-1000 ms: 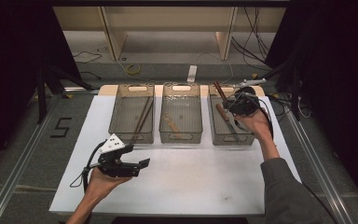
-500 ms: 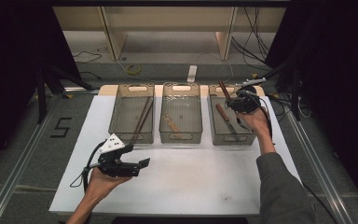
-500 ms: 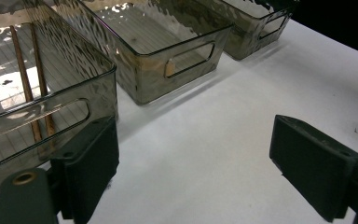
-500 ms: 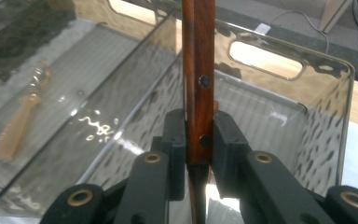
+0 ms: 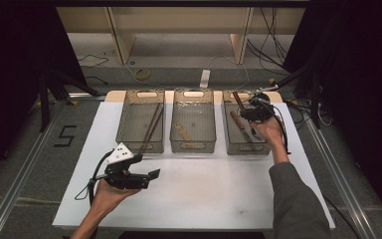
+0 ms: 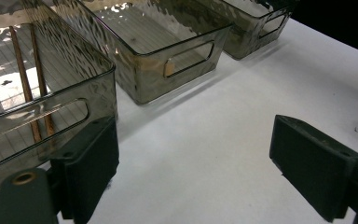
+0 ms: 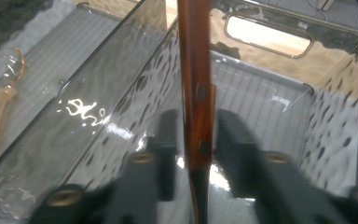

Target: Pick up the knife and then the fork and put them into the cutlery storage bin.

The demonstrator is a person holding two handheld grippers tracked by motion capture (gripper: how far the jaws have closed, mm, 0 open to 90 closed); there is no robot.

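One brown-handled utensil [image 7: 196, 107] is seen upright between the jaws of the right gripper [image 7: 192, 135], over the right bin [image 5: 235, 144]. The jaws have just been opening, and a narrow gap appears on each side of the handle, though blur makes it hard to say whether the pads are quite clear of it. In the high view the handle [image 5: 237, 99] leans over the bin's far end, beside the right gripper [image 5: 254, 110], and another piece of cutlery [image 5: 238, 123] is laid on the bin's floor. A wooden spoon [image 5: 183, 132] is found in the middle bin [image 5: 193, 146], and two chopsticks [image 5: 152, 125] in the left bin [image 5: 140, 146]. The left gripper [image 5: 138, 175] is held low over the white mat [image 5: 204, 194], well apart from the bins, its jaws spread wide with nothing between them.
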